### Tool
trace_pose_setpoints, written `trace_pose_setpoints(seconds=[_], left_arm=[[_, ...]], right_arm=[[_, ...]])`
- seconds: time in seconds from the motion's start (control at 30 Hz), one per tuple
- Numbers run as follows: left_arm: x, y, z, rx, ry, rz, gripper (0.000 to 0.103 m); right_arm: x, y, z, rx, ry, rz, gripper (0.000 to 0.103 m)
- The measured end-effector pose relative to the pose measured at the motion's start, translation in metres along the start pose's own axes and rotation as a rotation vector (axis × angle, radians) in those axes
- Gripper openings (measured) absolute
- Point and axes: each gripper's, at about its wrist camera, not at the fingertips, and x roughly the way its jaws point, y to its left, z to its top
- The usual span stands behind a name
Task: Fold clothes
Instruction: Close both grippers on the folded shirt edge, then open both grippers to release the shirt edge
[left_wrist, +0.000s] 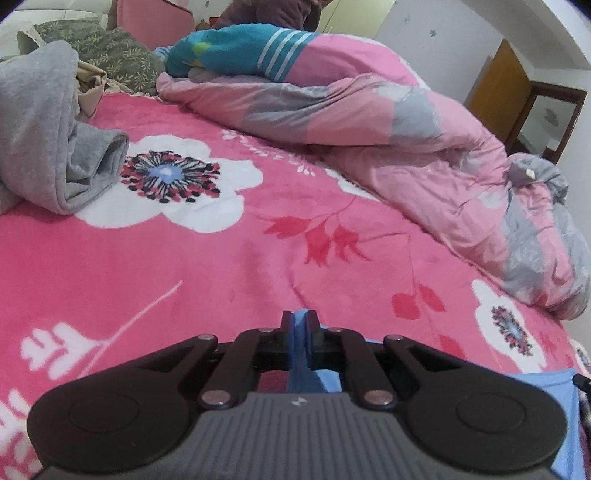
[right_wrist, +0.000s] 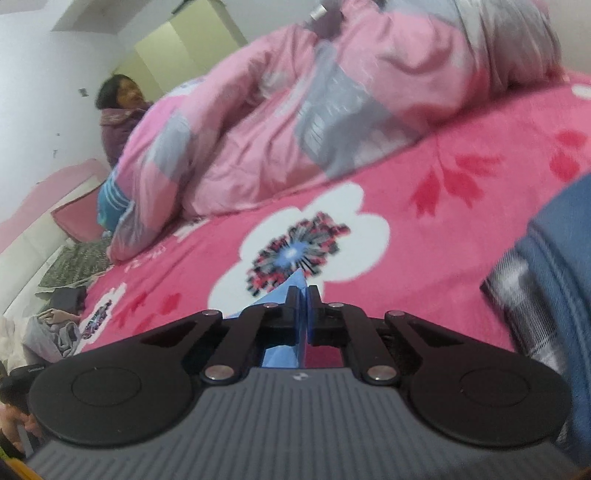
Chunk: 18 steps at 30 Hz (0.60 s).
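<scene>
Over pink bedspread (left_wrist: 155, 266): both tongs (left_wrist: 300, 316) (right_wrist: 303, 291) pinching blue garment (left_wrist: 554, 391), long axis seemingly crosswise.

Left claw (left_wrist: 299, 320), right claw (right_wrist: 303, 295) seemingly clamped

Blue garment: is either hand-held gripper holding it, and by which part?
Both are. The left hand-held gripper is shut on a fold of the blue garment; the right hand-held gripper pinches a pointed corner of it.
</scene>
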Motion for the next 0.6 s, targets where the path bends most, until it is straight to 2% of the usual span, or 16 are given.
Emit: trace_pose_setpoints(seconds=[0.2,0.23,0.27,0.3,0.37,0.47,0.6], left_arm=[[0.001,0.000,-0.002,0.004,0.026,0.033,0.010],[0.001,0.000,-0.002,0.005,0.030,0.038,0.016],[0.001,0.000,-0.002,0.006,0.034,0.044,0.027],[-0.003,0.000,-0.002,0.002,0.031,0.047,0.032],[-0.022,0.001,0.002,-0.017,0.002,0.045,0.042],[-0.063,0.001,0.006,-0.040,-0.036,0.044,0.051],[-0.129,0.002,0.006,-0.060,-0.086,0.035,0.059]], right_arm=[[0.016,-0.011,-0.012,0.031,0.057,-0.035,0.003],[0.018,-0.012,-0.013,0.037,0.075,-0.044,0.006],[0.020,-0.013,-0.014,0.043,0.090,-0.056,0.006],[0.019,-0.013,-0.014,0.049,0.097,-0.072,0.007],[0.010,-0.012,-0.012,0.067,0.094,-0.077,0.009],[-0.022,-0.007,-0.010,0.082,0.057,-0.061,0.021],[-0.081,0.002,-0.013,0.086,0.007,-0.022,0.028]])
